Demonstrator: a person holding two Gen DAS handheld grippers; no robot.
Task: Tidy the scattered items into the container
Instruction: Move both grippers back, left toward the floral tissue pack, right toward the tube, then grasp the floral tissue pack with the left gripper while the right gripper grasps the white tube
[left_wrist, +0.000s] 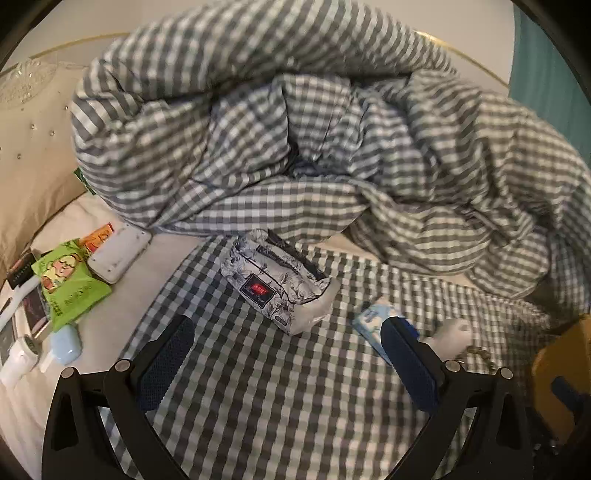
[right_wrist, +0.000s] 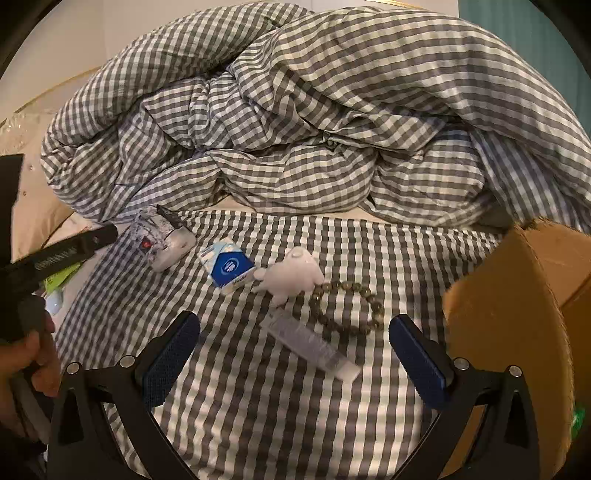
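My right gripper hangs spread over the bed; the light, slippery tube lies between its fingers, so I'd pinch mid-body. My left gripper is spread too.

On the checked sheet in front of me I count one floral tissue pack, one small blue tissue packet, one white figurine, one bead bracelet and one clear tube. One cardboard box stands to my right. One rumpled checked duvet lies behind. I hold two grippers.
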